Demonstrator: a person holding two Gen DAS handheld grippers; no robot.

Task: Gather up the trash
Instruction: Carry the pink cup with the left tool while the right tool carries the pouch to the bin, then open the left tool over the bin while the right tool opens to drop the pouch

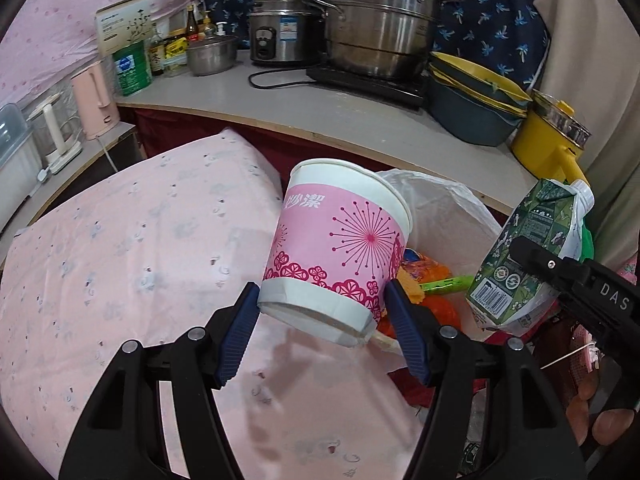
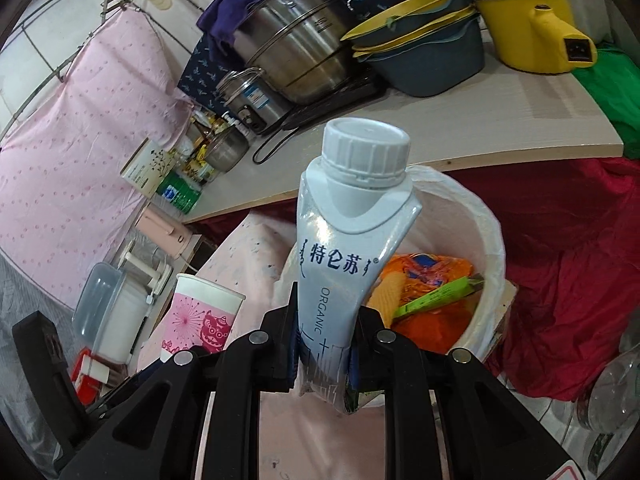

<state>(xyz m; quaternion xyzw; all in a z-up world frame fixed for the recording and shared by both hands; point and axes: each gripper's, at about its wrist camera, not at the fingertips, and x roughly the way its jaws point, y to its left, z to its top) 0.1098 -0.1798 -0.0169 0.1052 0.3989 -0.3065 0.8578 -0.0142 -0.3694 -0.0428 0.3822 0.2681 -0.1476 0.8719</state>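
My left gripper is shut on a pink-and-white paper cup, holding it tilted near its base just left of the trash bin. The cup also shows at lower left in the right wrist view. My right gripper is shut on a squashed milk carton with a white screw cap, upright in front of the bin. From the left wrist view the carton shows its green printed side, with the right gripper's black body behind it. The bin has a white bag liner and holds orange wrappers and a green packet.
A pink cloth-covered surface lies under and left of the cup. Behind the bin a counter carries steel pots, a rice cooker, stacked basins, a yellow pot and bottles. Red cloth hangs below the counter.
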